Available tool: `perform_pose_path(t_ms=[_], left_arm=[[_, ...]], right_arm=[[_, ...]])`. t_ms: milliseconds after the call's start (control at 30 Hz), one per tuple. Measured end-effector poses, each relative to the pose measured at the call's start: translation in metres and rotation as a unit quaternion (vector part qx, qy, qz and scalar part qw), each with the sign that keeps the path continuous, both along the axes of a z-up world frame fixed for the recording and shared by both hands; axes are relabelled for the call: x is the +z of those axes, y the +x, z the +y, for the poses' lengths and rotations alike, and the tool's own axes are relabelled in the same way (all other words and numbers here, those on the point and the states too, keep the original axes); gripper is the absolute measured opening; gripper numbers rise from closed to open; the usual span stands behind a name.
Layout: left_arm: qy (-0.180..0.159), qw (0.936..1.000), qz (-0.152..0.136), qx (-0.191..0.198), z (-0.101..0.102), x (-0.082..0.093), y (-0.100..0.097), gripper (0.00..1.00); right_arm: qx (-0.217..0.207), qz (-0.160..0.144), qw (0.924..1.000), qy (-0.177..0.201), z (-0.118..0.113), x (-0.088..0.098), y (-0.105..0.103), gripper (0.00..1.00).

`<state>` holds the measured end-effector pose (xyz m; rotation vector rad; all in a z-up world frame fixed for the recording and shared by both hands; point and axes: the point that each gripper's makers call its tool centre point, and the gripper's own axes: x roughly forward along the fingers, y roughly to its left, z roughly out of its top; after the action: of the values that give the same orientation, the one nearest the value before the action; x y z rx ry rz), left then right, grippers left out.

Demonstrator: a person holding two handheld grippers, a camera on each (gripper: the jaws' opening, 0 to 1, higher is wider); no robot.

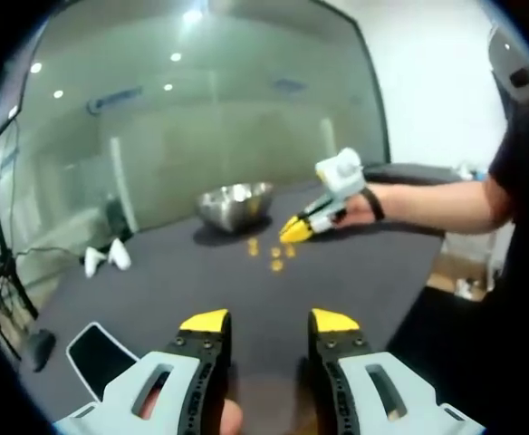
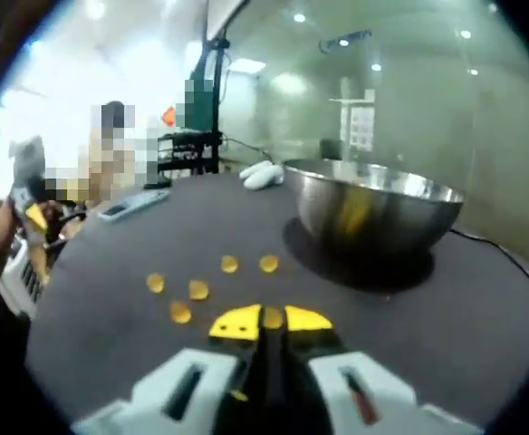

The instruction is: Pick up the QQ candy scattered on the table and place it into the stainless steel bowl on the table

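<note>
Several yellow QQ candies (image 2: 198, 290) lie loose on the dark table (image 2: 482, 308), in front of the stainless steel bowl (image 2: 373, 213). My right gripper (image 2: 272, 323) sits low over the table just short of them, its yellow tips shut on one candy (image 2: 272, 317). In the left gripper view the same gripper (image 1: 296, 228) comes in from the right in a person's hand, tips by the candies (image 1: 276, 252), with the bowl (image 1: 235, 204) beyond. My left gripper (image 1: 270, 322) is open with nothing between its jaws, held back near the table's front edge.
A dark phone-like slab (image 1: 97, 353) lies at the table's near left corner. Two white handheld devices (image 1: 106, 258) rest at the far left, near the glass wall. The person's arm (image 1: 437, 201) reaches in from the right. Other people stand beyond the table.
</note>
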<state>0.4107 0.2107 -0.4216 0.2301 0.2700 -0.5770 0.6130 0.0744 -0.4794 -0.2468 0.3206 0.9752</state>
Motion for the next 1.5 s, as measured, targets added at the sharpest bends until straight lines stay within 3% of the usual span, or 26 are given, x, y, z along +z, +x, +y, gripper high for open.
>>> perform_pose_path(t_ms=[400, 633, 767, 833, 1067, 1133, 1200, 1367, 1500], left_arm=[[-0.002, 1.0, -0.001, -0.002, 0.0, 0.0, -0.001, 0.36], [-0.003, 1.0, 0.001, -0.004, 0.0, -0.002, -0.003, 0.36], [-0.004, 1.0, 0.0, -0.007, -0.002, -0.001, -0.004, 0.36], [-0.013, 0.9999, -0.001, -0.009, -0.003, 0.002, -0.005, 0.36], [-0.022, 0.9997, -0.003, -0.012, -0.005, 0.001, -0.007, 0.36], [-0.027, 0.9995, 0.002, -0.015, -0.006, -0.001, -0.008, 0.36], [-0.022, 0.9996, 0.0, -0.016, -0.007, -0.001, -0.008, 0.36], [-0.024, 0.9995, -0.001, -0.018, -0.007, 0.0, -0.007, 0.36], [-0.023, 0.9995, 0.0, -0.02, -0.008, 0.0, -0.007, 0.36]], right_arm=[[-0.01, -0.024, 0.9996, -0.008, -0.004, 0.017, -0.007, 0.09], [-0.013, -0.054, 0.9982, 0.022, -0.004, 0.054, -0.014, 0.09], [-0.027, -0.073, 0.9956, 0.053, -0.008, 0.081, 0.0, 0.09], [-0.03, -0.08, 0.9916, 0.098, -0.007, 0.097, 0.006, 0.09], [-0.102, -0.077, 0.9844, 0.121, -0.027, 0.114, 0.038, 0.09], [-0.121, -0.054, 0.9807, 0.143, -0.03, 0.118, 0.048, 0.09], [-0.134, -0.077, 0.9787, 0.136, -0.033, 0.125, 0.06, 0.09], [-0.158, -0.077, 0.9764, 0.126, -0.03, 0.13, 0.083, 0.09], [-0.162, -0.073, 0.9761, 0.125, -0.024, 0.131, 0.089, 0.09]])
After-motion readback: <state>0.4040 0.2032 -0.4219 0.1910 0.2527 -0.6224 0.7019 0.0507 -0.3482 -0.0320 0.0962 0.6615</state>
